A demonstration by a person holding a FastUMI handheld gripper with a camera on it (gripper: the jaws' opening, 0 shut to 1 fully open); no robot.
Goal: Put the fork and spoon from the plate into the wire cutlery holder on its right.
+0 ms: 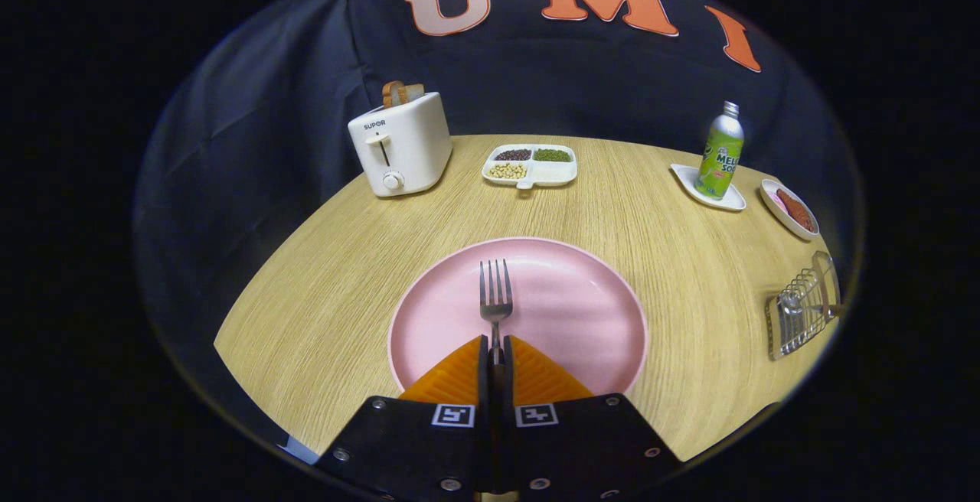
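The two orange fingers (496, 364) are pressed almost together with the handle of the fork (496, 299) caught between them, so the gripper (496, 350) is closed on the fork. Its tines point straight ahead of the fingers, over the middle of the pink plate (597, 311); whether the fork rests on the plate or is lifted just off it I cannot tell. The fork looks like thin, stiff metal: light, not fragile, but smooth and slippery, so a narrow handle like this can swivel or slide in the pads if it is swung quickly. The hold sits on the handle just behind the neck (a sensible place, close to the heavier tined end), which should keep it from drooping.

The wire cutlery holder (800, 311) stands on the table (321, 295) well off to the right of the fingers, and something shiny, probably the spoon, seems to be inside it already, though it is too small to be sure. No spoon lies on the plate.

Far beyond the fingers stand a toaster (400, 144), a divided dish of beans (530, 163), a green bottle (720, 151) on a small tray, and a small dish (790, 210).
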